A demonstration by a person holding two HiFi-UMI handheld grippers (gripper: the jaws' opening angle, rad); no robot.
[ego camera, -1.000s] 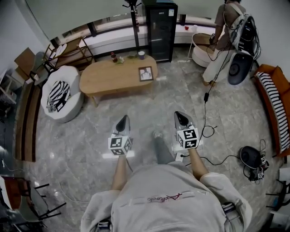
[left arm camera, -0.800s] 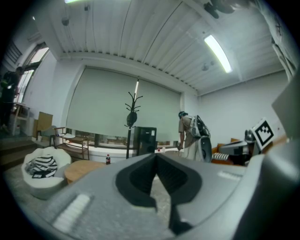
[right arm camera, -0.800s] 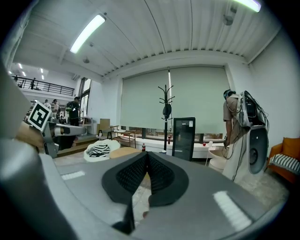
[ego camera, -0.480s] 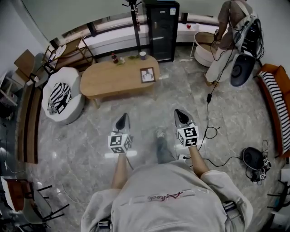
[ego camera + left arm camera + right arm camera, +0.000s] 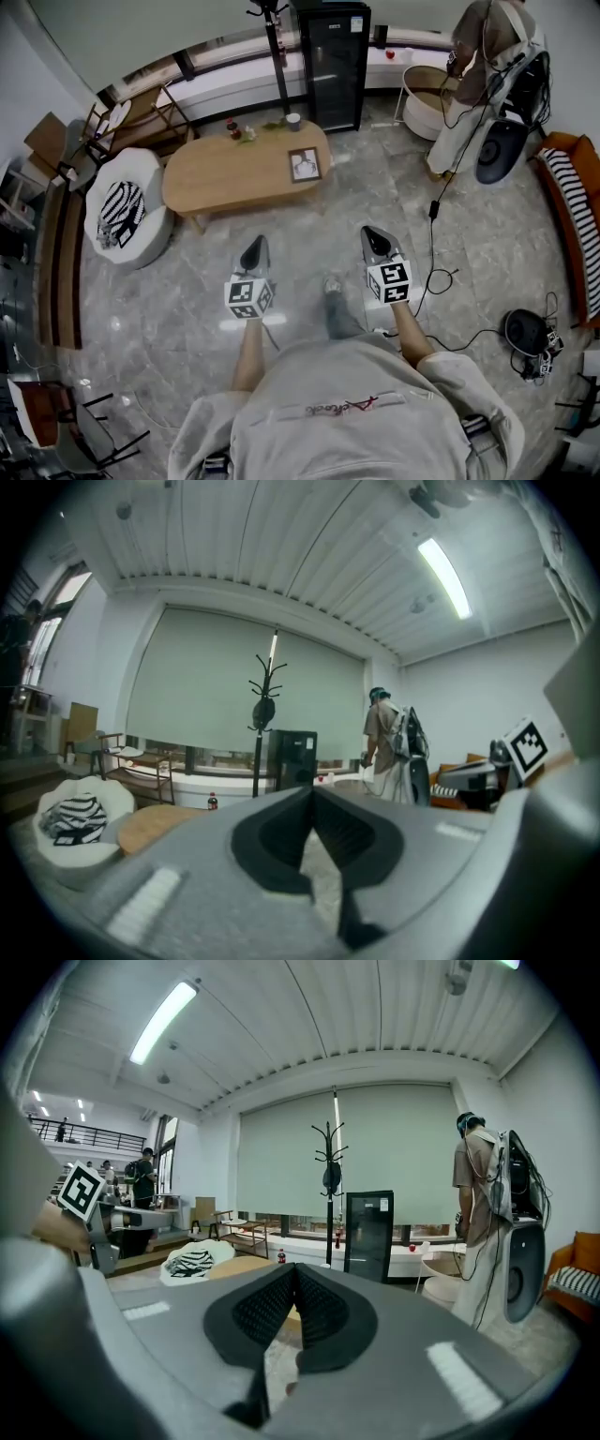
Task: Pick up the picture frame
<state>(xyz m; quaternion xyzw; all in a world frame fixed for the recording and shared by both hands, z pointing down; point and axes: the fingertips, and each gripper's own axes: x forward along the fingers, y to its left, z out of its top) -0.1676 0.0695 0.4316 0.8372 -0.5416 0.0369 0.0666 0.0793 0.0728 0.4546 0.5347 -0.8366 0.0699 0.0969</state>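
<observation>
The picture frame [image 5: 304, 164] lies flat near the right end of an oval wooden coffee table [image 5: 225, 173], a dark border round a pale picture. My left gripper [image 5: 254, 249] and right gripper [image 5: 373, 238] are held side by side above the marble floor, both well short of the table, pointing towards it. Both are shut with nothing between their jaws. In the left gripper view the jaws of the left gripper [image 5: 313, 791] meet at the tips, and the table edge [image 5: 150, 823] shows to their left. The right gripper [image 5: 295, 1267] hides the frame in its own view.
A white armchair [image 5: 124, 208] with a striped cushion stands left of the table. A black cabinet [image 5: 331, 62] and a coat stand [image 5: 277, 52] are behind it. At the far right a person [image 5: 478, 75] stands near a round basket. Cables [image 5: 433, 272] trail on the floor at right.
The table, the frame and the armchair have slid slightly down in the head view and grown a little. Both grippers stay shut at the same place in the picture.
</observation>
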